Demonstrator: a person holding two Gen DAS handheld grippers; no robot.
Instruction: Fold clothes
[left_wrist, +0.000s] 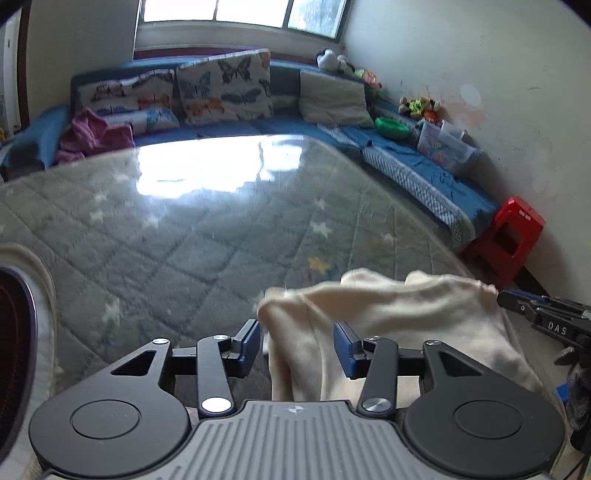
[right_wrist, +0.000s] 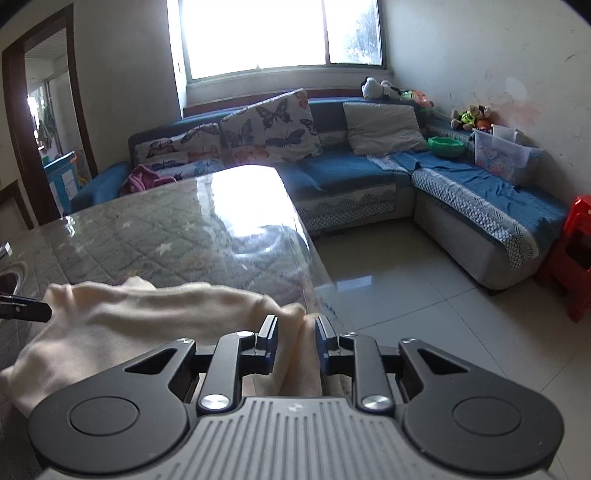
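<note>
A cream garment (left_wrist: 388, 314) hangs stretched between both grippers above the near edge of the glass-topped table (left_wrist: 184, 229). In the left wrist view my left gripper (left_wrist: 297, 345) has its jaws spread wide, with a fold of the cloth hanging between the blue pads (left_wrist: 251, 343); the pads do not pinch it. In the right wrist view my right gripper (right_wrist: 296, 341) has its jaws closer together around a bunched edge of the same garment (right_wrist: 147, 317). The right gripper also shows at the right edge of the left wrist view (left_wrist: 543, 317).
The table (right_wrist: 184, 229) carries a grey star-pattern quilt under glass. A blue corner sofa (right_wrist: 461, 199) with butterfly cushions (right_wrist: 273, 129) stands behind. A red stool (right_wrist: 576, 254) stands at the right. Tiled floor (right_wrist: 424, 295) lies beside the table. A round basin (left_wrist: 14, 350) is at the left.
</note>
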